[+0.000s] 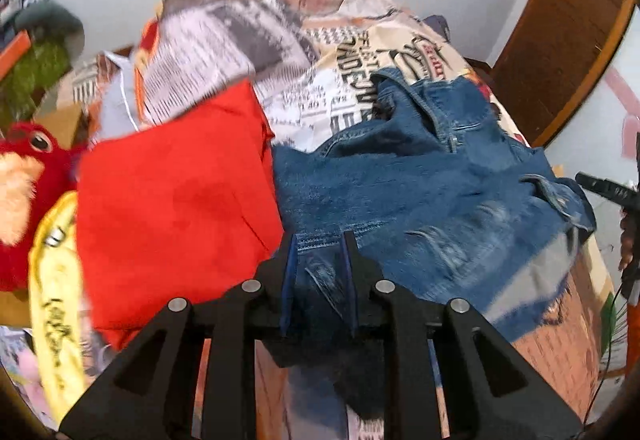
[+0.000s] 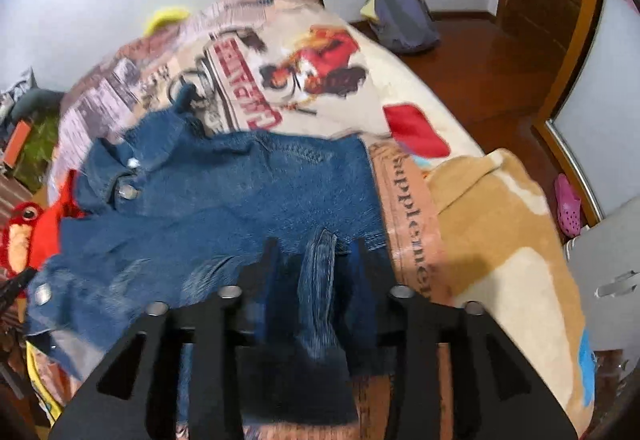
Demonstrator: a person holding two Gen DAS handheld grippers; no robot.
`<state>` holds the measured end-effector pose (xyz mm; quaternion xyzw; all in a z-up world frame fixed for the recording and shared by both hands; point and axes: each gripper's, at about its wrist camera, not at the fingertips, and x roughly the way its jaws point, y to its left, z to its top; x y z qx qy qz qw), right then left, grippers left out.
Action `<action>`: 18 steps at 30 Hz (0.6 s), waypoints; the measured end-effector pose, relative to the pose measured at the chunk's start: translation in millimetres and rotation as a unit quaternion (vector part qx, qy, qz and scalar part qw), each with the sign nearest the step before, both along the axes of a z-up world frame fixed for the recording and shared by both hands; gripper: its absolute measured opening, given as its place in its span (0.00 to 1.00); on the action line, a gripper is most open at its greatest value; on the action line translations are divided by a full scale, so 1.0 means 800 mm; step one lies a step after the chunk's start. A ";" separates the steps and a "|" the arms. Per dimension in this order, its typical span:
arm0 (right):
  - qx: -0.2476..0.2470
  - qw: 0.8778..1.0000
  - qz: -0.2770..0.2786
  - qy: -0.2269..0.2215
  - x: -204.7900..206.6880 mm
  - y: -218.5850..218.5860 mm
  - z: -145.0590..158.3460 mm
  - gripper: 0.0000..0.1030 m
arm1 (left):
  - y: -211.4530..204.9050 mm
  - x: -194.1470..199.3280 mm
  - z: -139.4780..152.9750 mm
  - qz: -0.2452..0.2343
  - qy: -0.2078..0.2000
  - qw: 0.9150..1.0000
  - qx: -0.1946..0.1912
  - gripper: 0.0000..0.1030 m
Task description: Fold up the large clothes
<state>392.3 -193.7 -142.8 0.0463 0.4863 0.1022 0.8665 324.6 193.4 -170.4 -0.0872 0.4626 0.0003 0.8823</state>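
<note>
A blue denim jacket [image 1: 420,180] lies crumpled on a bed covered by a printed blanket [image 1: 320,52]. Its near hem hangs over the bed's front edge. My left gripper [image 1: 320,240] points down at that hem, its jaws narrow, with a fold of denim filling the gap from pad to pad. A red garment [image 1: 172,208] lies flat just left of the jacket. In the right wrist view the jacket [image 2: 240,192] spreads to the left, its metal buttons showing. My right gripper [image 2: 316,244] stands open around a denim strip, with dark gaps on both sides of it.
A red plush toy [image 1: 24,176] and a yellow printed item [image 1: 56,280] sit left of the red garment. A tan and cream blanket [image 2: 500,220] lies on the bed's right part. On the wooden floor beyond are a purple bag [image 2: 404,16] and a pink shoe [image 2: 568,204].
</note>
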 end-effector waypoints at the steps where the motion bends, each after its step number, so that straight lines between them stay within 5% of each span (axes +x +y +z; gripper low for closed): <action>1: 0.000 1.000 0.003 -0.009 -0.007 0.000 0.007 0.45 | 0.000 -0.006 0.006 0.000 -0.004 1.000 -0.002 0.23; 5: -0.022 0.999 0.025 -0.043 -0.040 0.002 0.035 0.48 | 0.002 -0.040 0.029 0.005 -0.019 1.000 -0.013 0.32; 9: -0.047 0.995 0.052 -0.069 -0.071 0.011 0.044 0.63 | -0.011 -0.068 0.036 0.002 -0.023 1.000 0.010 0.41; 18: -0.095 0.991 0.080 -0.044 -0.096 0.016 0.004 0.63 | -0.051 -0.098 -0.009 -0.029 0.028 0.998 0.049 0.53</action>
